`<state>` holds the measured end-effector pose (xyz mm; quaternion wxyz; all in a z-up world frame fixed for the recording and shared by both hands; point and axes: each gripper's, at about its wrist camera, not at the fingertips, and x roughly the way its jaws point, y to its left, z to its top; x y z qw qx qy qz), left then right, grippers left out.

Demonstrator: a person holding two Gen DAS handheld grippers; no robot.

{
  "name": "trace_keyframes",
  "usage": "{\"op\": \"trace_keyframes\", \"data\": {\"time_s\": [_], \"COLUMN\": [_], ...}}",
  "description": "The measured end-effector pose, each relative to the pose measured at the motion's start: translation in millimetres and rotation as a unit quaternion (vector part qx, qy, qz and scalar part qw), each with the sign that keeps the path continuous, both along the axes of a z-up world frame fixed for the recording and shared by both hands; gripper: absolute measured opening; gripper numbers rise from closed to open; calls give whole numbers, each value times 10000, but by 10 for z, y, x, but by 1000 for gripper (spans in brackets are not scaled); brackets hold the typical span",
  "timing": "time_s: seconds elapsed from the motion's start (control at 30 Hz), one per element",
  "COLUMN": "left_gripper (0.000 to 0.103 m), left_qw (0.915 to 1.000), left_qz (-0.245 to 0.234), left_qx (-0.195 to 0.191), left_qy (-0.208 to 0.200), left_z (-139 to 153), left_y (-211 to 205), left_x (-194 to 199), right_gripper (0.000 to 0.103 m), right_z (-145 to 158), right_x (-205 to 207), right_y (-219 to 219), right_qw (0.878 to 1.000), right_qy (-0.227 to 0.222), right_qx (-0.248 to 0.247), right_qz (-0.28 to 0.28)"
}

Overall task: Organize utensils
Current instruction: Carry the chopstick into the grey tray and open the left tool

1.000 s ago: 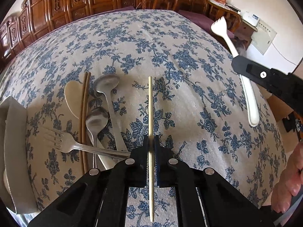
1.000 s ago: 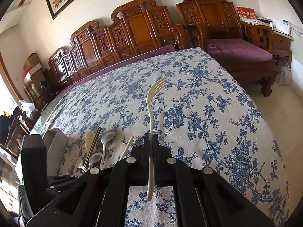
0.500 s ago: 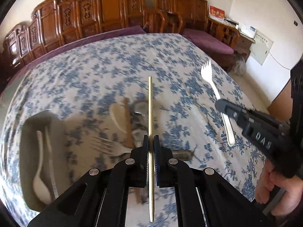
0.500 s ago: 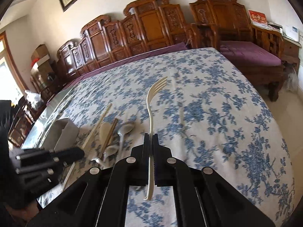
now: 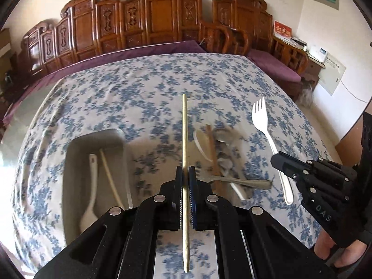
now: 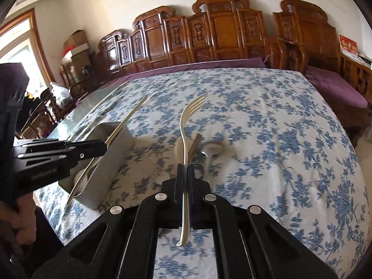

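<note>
My left gripper (image 5: 185, 174) is shut on a pale wooden chopstick (image 5: 184, 125) and holds it in the air, right of the grey tray (image 5: 69, 162). The tray holds a white spoon (image 5: 89, 197) and another chopstick (image 5: 110, 176). My right gripper (image 6: 186, 169) is shut on a white plastic fork (image 6: 186, 121), held above the table; the fork also shows in the left wrist view (image 5: 265, 127). A pile of utensils (image 5: 220, 153) lies on the cloth: a cream spoon, brown chopsticks, metal spoons and a metal fork. In the right wrist view the left gripper (image 6: 102, 147) hovers over the tray (image 6: 111, 172).
The table wears a blue floral cloth (image 5: 139, 93). Carved wooden chairs (image 5: 151, 23) with purple cushions line the far side. The table's right edge drops to the floor (image 6: 362, 153).
My left gripper has lifted and swung left with the chopstick, so the tray now lies just left of it. My right gripper has followed leftward with the fork.
</note>
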<state>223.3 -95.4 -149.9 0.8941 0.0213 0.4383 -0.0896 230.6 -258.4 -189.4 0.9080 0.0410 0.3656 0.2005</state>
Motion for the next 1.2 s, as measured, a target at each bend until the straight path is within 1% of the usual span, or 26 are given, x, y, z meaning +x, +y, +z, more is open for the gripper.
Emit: {"op": "trace_keyframes", "data": {"time_s": [0.33,0.6,0.77,0.9,1.03,1.2], "left_gripper": [4,4,4,4,4,4], "left_qw": [9998,9995,9994,9992,9990,9988], "left_qz": [170,252,274,358,382,357], "left_qx": [99,209,206,128,65,89], "left_qy": [-32,-27,38,110,230,320], "left_z": [4,-94,-214,-338,-471,-591], "left_y": [473,813,1011,1134,1199,1209], "left_x": [18,65,80,101,116,90], "right_gripper": [4,5,4,4,4,4], "right_z": [-10,-64,-87,-124,-151,-175], "right_x": [-25,11,24,42,44,48], "right_y": [258,403,487,542,577,597], "right_qw": [9998,9993,9990,9986,9984,9982], "right_qy": [-26,-3,9,37,56,85], "right_qx": [-100,-184,-224,-293,-342,-374], "right_qz": [193,313,380,430,454,457]}}
